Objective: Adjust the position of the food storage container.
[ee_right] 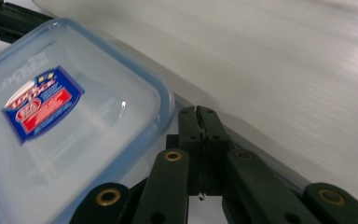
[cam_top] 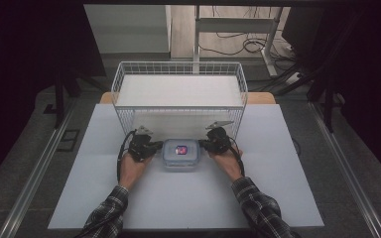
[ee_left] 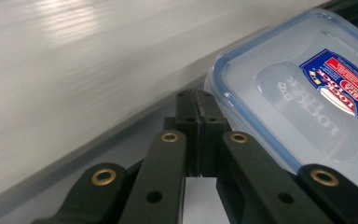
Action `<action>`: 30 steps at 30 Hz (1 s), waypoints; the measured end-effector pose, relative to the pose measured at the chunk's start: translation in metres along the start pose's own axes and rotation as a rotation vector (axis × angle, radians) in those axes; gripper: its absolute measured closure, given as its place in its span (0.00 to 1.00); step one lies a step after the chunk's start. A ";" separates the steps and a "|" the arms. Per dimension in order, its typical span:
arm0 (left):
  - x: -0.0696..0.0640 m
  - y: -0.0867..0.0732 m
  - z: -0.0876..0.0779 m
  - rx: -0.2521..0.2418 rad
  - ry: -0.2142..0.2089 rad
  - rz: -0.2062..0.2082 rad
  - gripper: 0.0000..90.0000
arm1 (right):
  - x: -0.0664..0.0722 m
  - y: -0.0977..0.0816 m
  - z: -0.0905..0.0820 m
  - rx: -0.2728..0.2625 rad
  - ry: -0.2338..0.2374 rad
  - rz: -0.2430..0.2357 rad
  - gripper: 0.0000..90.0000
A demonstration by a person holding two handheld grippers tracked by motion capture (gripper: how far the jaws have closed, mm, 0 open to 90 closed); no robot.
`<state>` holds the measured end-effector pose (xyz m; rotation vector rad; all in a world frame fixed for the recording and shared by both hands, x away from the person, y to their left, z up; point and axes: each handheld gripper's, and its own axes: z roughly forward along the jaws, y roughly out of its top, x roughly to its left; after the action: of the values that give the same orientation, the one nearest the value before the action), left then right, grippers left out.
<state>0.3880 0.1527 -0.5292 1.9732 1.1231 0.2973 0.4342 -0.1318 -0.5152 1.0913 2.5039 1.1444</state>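
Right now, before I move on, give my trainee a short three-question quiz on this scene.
1. True or false: the left tool has its jaws spread wide around the container.
2. What stands just beyond the container on the table? A) a wire basket B) a cardboard box C) a kettle
3. Fill in: the label on the container's clear lid is blue and ____.

Key
1. False: in the left gripper view its jaws meet, beside the container's edge. The right tool is shut too, on the other side.
2. A, the white wire basket.
3. Red.
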 end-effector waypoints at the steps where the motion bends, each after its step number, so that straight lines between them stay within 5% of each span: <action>1: 0.000 0.000 0.000 0.000 0.000 0.000 1.00 | 0.000 0.000 0.000 0.000 0.000 0.000 0.99; 9: -0.021 -0.009 -0.010 0.045 -0.035 0.039 1.00 | 0.012 -0.016 -0.019 0.023 0.008 -0.019 0.99; 18: -0.041 -0.025 -0.024 0.053 -0.061 0.031 1.00 | 0.024 -0.036 -0.036 0.028 0.045 0.008 0.99; 30: -0.067 -0.056 -0.052 0.058 -0.094 0.028 1.00 | 0.054 -0.058 -0.056 0.062 0.082 -0.042 0.99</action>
<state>0.2871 0.1423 -0.5258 2.0332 1.0555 0.1861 0.3397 -0.1528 -0.5113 1.0216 2.6287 1.1297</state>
